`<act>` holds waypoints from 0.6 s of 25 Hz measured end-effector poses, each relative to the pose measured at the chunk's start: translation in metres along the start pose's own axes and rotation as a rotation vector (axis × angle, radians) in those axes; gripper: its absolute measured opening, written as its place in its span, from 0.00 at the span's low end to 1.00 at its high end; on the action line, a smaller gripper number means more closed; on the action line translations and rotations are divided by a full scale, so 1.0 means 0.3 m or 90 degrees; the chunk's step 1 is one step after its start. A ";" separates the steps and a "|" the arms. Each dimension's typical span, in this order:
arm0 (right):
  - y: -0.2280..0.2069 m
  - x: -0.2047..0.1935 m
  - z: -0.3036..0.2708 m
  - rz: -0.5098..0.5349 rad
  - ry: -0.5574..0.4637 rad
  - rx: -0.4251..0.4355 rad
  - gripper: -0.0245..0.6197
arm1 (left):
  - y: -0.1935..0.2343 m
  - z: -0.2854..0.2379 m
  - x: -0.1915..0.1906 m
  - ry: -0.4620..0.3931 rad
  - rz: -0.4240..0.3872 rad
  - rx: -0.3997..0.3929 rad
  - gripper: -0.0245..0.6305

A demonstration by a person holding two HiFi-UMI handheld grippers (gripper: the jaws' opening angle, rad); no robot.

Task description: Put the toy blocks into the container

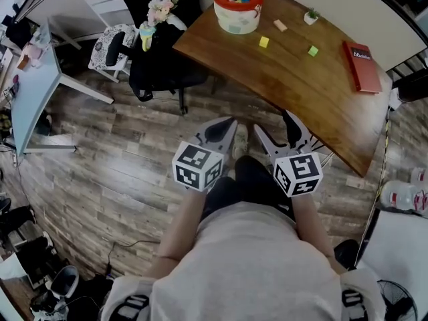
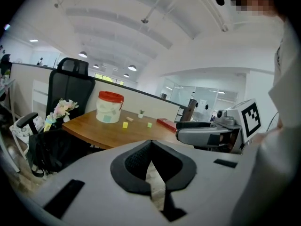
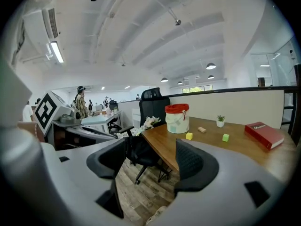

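Note:
A white container with a red rim stands at the far end of the wooden table, with several blocks inside. Three loose blocks lie on the table beside it: tan, yellow and green. Both grippers hang low over the floor, well short of the table. My left gripper is shut and empty, its pads meeting. My right gripper is open and empty. The right gripper view shows the container and the yellow, tan and green blocks.
A red book and a small potted plant sit on the table. A black office chair with a bag and flowers stands left of the table. A light desk is at far left. Wood floor lies below.

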State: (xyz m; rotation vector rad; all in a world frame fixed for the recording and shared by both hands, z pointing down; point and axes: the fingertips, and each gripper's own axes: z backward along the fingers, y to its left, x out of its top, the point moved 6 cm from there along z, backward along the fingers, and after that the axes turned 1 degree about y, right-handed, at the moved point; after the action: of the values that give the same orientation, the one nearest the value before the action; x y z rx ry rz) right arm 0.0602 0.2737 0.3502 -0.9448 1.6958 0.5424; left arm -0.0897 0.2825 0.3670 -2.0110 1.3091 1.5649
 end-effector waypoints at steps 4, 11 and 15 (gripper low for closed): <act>-0.052 0.028 -0.114 -0.006 -0.006 0.011 0.54 | 0.063 -0.065 0.033 0.012 -0.002 0.000 0.06; -0.141 0.126 -0.325 -0.003 -0.009 0.036 0.54 | 0.175 -0.188 0.139 0.021 -0.016 0.001 0.06; -0.205 0.192 -0.435 0.003 -0.016 0.046 0.54 | 0.253 -0.255 0.223 0.011 -0.016 0.011 0.06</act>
State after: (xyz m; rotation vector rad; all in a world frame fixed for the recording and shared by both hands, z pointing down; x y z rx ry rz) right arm 0.0276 0.1219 0.3447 -0.8792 1.6842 0.4912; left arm -0.1006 0.1562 0.3597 -2.0275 1.2944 1.5221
